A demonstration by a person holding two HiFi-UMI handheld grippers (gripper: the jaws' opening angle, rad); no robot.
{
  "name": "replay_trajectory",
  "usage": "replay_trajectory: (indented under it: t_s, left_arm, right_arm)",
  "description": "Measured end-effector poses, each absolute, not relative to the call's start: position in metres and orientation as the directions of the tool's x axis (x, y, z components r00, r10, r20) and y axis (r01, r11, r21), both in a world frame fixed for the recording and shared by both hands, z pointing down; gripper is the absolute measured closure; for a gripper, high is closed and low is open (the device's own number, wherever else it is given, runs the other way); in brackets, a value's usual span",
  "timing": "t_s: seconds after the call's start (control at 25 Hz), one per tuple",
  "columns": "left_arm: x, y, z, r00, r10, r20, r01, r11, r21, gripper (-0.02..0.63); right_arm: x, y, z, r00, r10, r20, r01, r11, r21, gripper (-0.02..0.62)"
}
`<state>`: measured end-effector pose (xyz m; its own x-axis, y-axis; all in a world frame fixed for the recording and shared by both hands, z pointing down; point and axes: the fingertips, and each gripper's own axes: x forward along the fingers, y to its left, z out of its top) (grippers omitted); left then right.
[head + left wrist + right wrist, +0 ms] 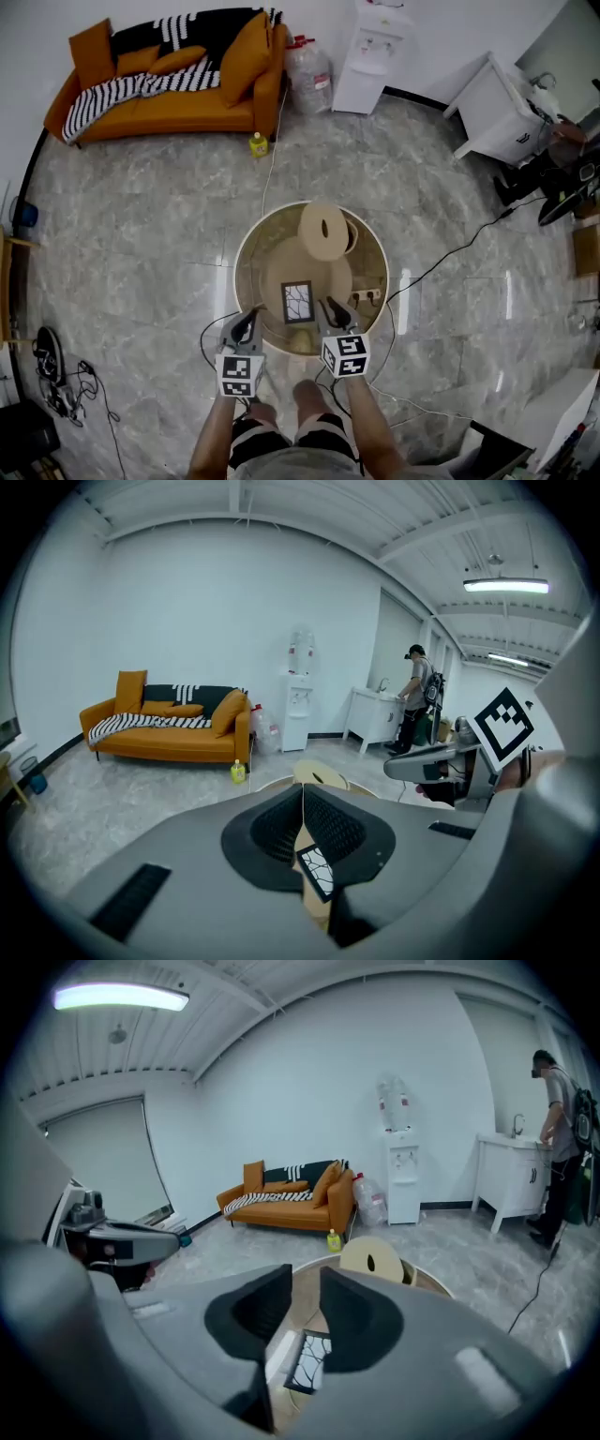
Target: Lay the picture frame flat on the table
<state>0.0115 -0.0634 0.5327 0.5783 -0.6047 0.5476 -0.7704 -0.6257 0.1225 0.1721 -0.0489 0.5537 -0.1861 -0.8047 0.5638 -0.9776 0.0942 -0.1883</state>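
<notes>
Two empty grippers, one frame lying loose on the glass

Both tools hang above the near side of the round table [238, 267], and neither holds anything. The left gripper [251, 317] has its pads pressed together, with no gap visible in its own view [302, 794]. The right gripper [329, 307] has its pads a narrow slot apart with only air between them [306, 1283].

The picture frame [298, 302] sits a little toward 7 o'clock from the table's centre. From the head view it appears to lie flat on its back, its cracked-pattern face up. It shows below the jaws in both gripper views [319, 872] [309, 1361], and neither gripper touches it. The left gripper is at about 8 o'clock of the frame and the right at about 3 o'clock.

The task therefore looks done, or nearly so, and the risks come from any further move:

- A gripper lowered carelessly could catch a frame edge and push it across the smooth top toward the rim at 6 o'clock, where it could fall.
- If the frame is in fact propped on a back stand, which I cannot tell from here, pressing one corner could make it rock or skid.
- A wide sweep toward 12 o'clock could bump the round wooden seat [323, 230] at the far edge.
</notes>
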Motion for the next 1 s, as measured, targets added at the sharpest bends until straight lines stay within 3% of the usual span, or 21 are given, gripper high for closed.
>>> replay_trajectory:
  t_s: [0.72,1.0]
  left_arm:
    - [-0.011,-0.006,0.355,0.679,-0.64,0.359,-0.689,-0.725,0.01,0.584]
    - [-0.043,0.041,0.308,0.703,-0.647,0.295,-0.671,-0.741,-0.026,0.584]
  right_arm:
    - [0.131,0.022,0.355,-0.04,-0.941,0.336,-0.999,0.034,-0.022,0.592]
    - [0.093,0.076,0.303,-0.018,-0.968,0.252,-0.999,0.026,0.028,0.595]
